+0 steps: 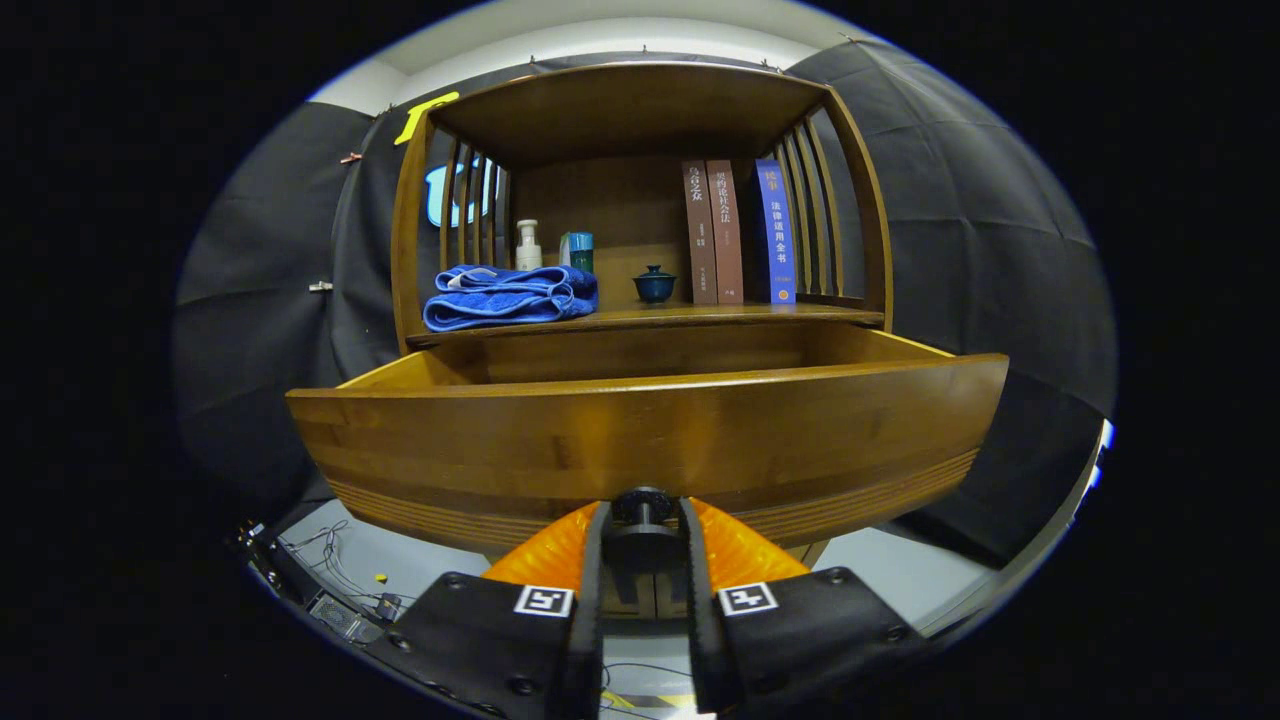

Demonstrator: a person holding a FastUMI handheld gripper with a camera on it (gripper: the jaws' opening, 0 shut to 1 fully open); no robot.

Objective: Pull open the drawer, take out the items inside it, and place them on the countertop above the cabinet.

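Tongs (pixel 643 525): narrow, both fingers pressed on the dark knob (pixel 643 503) at the middle of the drawer front. Drawer (pixel 640 430): pulled out below the worktop (pixel 690 316); contents hidden behind its front. Solid wood, likely heavy and stiff; the knob is the only handhold. Worktop holds a folded blue towel (pixel 508 296) at its left edge, small lidded cup (pixel 655 284), books (pixel 738 232) at right.

Claw (pixel 643 520) apparently around drawer knob (pixel 643 503)
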